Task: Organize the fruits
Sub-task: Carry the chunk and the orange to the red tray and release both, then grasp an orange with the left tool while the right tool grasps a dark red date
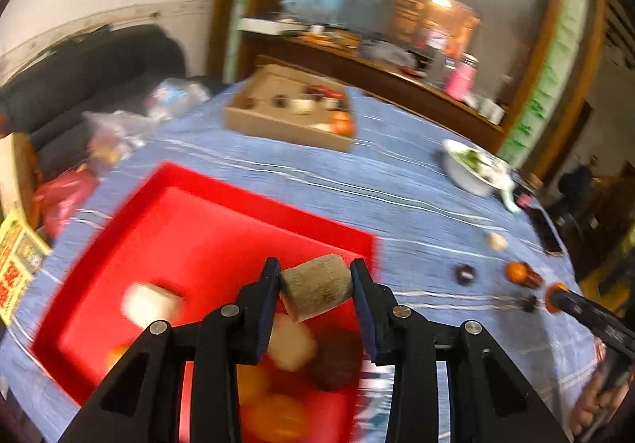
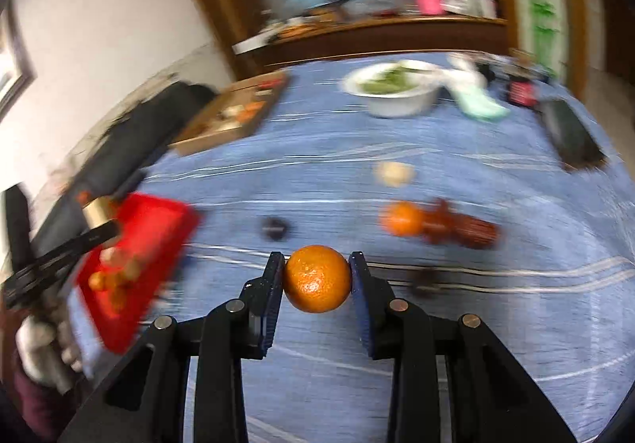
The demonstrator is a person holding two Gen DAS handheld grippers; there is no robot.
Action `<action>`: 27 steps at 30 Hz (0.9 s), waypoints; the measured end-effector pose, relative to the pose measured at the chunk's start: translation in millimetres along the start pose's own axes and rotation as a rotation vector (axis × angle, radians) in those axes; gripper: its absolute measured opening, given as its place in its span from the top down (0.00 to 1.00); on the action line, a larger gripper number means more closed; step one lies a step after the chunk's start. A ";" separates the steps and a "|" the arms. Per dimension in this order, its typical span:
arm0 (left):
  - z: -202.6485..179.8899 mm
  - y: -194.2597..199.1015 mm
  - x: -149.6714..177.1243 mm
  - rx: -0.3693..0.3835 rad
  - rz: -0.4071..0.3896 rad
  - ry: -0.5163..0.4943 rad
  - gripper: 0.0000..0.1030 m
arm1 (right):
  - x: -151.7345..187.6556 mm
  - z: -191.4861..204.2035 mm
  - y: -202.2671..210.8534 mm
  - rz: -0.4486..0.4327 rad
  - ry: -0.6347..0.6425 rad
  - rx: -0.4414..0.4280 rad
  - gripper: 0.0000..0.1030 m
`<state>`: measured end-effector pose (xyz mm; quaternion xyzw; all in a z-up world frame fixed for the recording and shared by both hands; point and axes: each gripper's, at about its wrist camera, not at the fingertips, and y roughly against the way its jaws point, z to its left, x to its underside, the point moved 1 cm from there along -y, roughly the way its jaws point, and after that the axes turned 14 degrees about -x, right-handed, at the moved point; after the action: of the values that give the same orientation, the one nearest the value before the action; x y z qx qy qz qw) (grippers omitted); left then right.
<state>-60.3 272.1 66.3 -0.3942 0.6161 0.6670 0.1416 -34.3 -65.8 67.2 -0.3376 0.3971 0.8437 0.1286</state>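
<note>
The left gripper (image 1: 315,286) has its jaws clamped on a grey-brown, fuzzy, stubby cylinder-shaped fruit piece (image 1: 317,291), held by its two flat ends above the shallow red plastic tray (image 1: 246,220) that lies on the blue striped cloth of the desk (image 1: 416,197); in the tray already sit blurred pale, orange and dark red fruits. The right gripper (image 2: 317,278) has its jaws closed on a round orange mandarin (image 2: 317,278), pinched across its widest part above open cloth, well apart from the tray at the desk's left side. The mandarin looks light with soft, slightly slick peel, so gripping it across the middle with modest pressure seems wise, as squeezing could bruise it. The fuzzy piece looks firmer and less slippery. More fruits (image 2: 403,218) lie loose toward the desk's right side.
</note>
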 end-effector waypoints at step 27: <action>91.4 13.7 13.4 -0.009 -0.001 0.250 0.39 | -3.8 176.5 -166.0 0.189 0.247 -0.092 0.52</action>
<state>-110.3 350.7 60.3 -0.4755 0.6255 0.6154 0.0621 -33.5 176.1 53.6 -0.4054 0.4010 0.8213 -0.0165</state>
